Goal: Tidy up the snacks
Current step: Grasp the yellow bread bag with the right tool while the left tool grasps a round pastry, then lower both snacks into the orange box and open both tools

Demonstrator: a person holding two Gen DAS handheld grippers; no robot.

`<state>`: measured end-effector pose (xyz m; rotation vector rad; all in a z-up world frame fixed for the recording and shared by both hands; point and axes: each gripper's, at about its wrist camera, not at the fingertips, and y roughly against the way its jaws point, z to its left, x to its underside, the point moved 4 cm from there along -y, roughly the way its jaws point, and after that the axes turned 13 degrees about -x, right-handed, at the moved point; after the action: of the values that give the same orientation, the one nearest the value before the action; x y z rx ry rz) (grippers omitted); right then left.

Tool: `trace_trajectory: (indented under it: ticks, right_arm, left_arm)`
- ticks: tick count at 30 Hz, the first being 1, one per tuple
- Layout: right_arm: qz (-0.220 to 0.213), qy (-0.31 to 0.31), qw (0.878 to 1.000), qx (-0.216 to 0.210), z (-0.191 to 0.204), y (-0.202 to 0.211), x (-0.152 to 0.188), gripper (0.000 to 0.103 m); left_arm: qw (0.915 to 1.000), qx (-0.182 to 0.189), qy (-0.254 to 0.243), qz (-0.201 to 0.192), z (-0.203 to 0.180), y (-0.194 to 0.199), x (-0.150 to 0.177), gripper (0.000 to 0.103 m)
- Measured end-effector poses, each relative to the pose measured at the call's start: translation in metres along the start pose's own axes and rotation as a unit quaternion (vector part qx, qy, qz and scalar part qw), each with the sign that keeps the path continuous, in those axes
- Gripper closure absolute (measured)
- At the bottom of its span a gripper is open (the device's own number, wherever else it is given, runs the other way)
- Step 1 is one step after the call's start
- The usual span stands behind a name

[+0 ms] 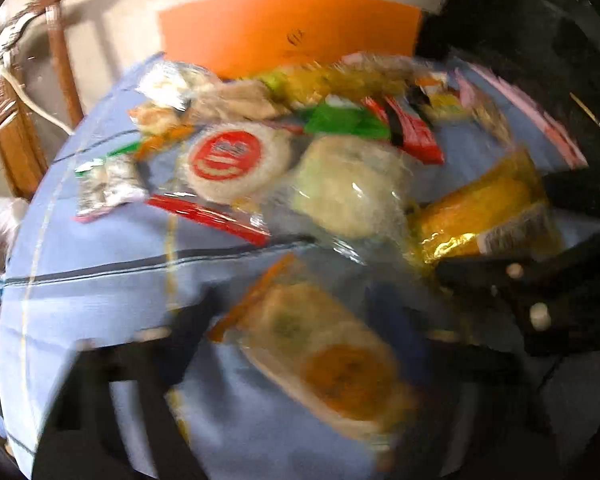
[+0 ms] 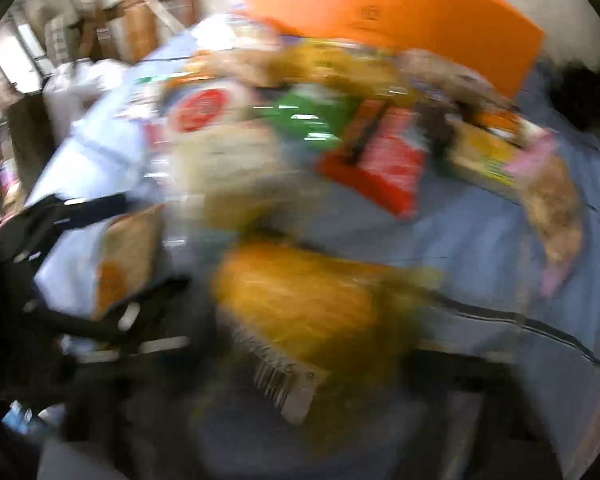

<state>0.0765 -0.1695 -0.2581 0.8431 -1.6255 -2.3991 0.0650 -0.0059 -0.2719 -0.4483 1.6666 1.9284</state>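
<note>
Overall, both views are blurred. At the left of the left wrist view, a wooden chair [image 1: 16, 120] stands beside the blue-clothed surface [image 1: 100, 240]. Mid-frame, the snack pile [image 1: 300, 128] lies before an orange board [image 1: 292, 36]. The left hand-held gripper [image 1: 300, 360] is spread around a pale wrapped snack [image 1: 324, 360]. Lower centre in the right wrist view, a yellow packet [image 2: 300, 304] lies ahead of the right hand-held gripper [image 2: 320, 380]; whether its jaws are spread or pressed together I cannot tell.

Heavy motion blur smears the whole right wrist view, leaving the snack pile [image 2: 300, 120] unreadable and the yellow packet's barcode label [image 2: 284, 380] illegible, while at the bottom of the left wrist view the left gripper [image 1: 300, 360] is streaked, cut off, jaw spacing impossible to judge.
</note>
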Motion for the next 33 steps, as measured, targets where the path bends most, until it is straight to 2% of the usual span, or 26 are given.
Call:
trace_trajectory:
  ticks: [1, 4, 9, 14, 19, 23, 29, 33]
  right_arm:
    - [-0.004, 0.011, 1.000, 0.015, 0.005, 0.002, 0.000, 0.058]
    - [-0.014, -0.007, 1.000, 0.007, 0.005, 0.007, 0.001, 0.061]
    - [-0.048, -0.022, 0.999, 0.005, -0.002, 0.035, -0.003, 0.063]
    - [-0.088, -0.039, 0.995, -0.005, -0.005, 0.068, -0.009, 0.063]
    - [-0.126, -0.038, 0.991, -0.005, -0.009, 0.099, -0.032, 0.063]
    - [-0.161, -0.038, 0.986, 0.002, -0.021, 0.140, -0.080, 0.063]
    - [-0.224, -0.024, 0.974, 0.019, -0.044, 0.218, -0.187, 0.063]
    - [-0.246, -0.022, 0.969, 0.027, -0.058, 0.249, -0.246, 0.063]
  left_arm:
    - [0.9998, 0.005, 0.017, 0.004, 0.007, -0.001, 0.000, 0.065]
    - [0.9996, 0.017, 0.020, 0.008, 0.011, 0.000, 0.000, 0.069]
    - [0.9976, 0.041, 0.055, 0.013, 0.027, 0.013, 0.002, 0.073]
    - [0.9934, 0.069, 0.092, -0.006, 0.045, 0.032, -0.009, 0.074]
    - [0.9910, 0.075, 0.101, -0.044, 0.052, 0.059, -0.041, 0.074]
    - [0.9891, 0.075, 0.097, -0.082, 0.053, 0.077, -0.098, 0.074]
    - [0.9835, 0.055, 0.079, -0.153, 0.059, 0.101, -0.231, 0.074]
    - [0.9800, 0.035, 0.071, -0.183, 0.063, 0.106, -0.318, 0.073]
